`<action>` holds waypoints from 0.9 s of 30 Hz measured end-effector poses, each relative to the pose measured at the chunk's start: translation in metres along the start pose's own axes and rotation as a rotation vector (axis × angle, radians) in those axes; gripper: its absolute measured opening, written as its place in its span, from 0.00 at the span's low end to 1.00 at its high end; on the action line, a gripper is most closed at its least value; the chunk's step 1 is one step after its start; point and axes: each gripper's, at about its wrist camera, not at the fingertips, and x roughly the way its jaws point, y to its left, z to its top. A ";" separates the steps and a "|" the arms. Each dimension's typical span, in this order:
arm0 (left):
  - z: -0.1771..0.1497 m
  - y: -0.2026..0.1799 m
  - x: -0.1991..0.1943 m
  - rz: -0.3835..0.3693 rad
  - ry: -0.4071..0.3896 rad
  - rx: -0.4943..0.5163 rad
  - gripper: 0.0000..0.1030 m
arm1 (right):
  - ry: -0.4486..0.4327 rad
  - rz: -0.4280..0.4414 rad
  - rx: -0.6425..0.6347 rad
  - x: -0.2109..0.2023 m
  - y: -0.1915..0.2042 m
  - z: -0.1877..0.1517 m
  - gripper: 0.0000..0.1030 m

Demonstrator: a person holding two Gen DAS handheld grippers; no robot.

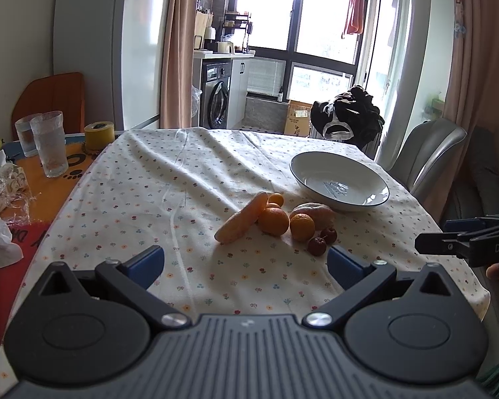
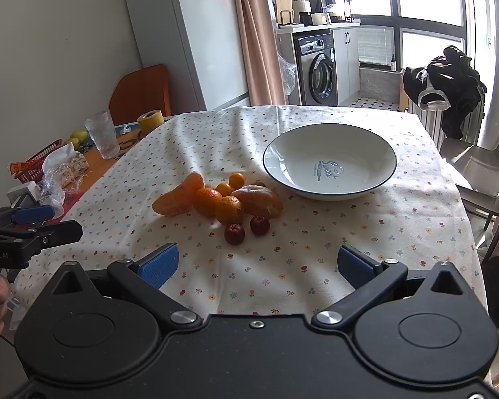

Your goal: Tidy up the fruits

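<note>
Fruit lies in one loose heap on the flowered tablecloth (image 2: 189,139), none of it yet in the bowl (image 2: 329,163), so I judge the task at its opening step: approach and first pick.

My left gripper (image 1: 246,266) hangs low over the near edge of the cloth, jaws spread wide, nothing between the blue pads (image 1: 148,264). My right gripper (image 2: 259,264) sits likewise, jaws wide and empty, aimed at the heap with the bowl just beyond it to the right.

The heap, near to far: two small dark-red fruits (image 2: 234,233), round and glossy, closest to my right gripper; two oranges (image 2: 229,209) touching each other, dimpled skin; two smaller orange fruits (image 2: 237,179) behind them. A carrot (image 2: 179,196), long, tapered and matte, leans against the left side. A pale, lumpy tuber (image 2: 257,199), possibly a sweet potato, lies on the right; I cannot identify it firmly at this angle.

The bowl is glazed white ceramic, shallow, dark-rimmed, with blue lettering inside, and it stands well clear of the heap.

The next move calls for a narrow, gentle close on a red fruit from above. It is small, smooth and likely to roll on the wrinkled cloth.
</note>
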 end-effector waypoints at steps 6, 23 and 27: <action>0.001 0.002 -0.002 0.001 -0.007 -0.004 1.00 | -0.008 -0.003 -0.010 -0.001 0.002 0.000 1.00; 0.002 0.003 -0.002 0.002 -0.012 -0.001 1.00 | -0.008 -0.013 0.003 0.002 -0.002 -0.001 1.00; 0.002 0.002 0.000 0.004 -0.008 -0.003 1.00 | -0.017 -0.006 0.006 0.003 -0.004 -0.003 1.00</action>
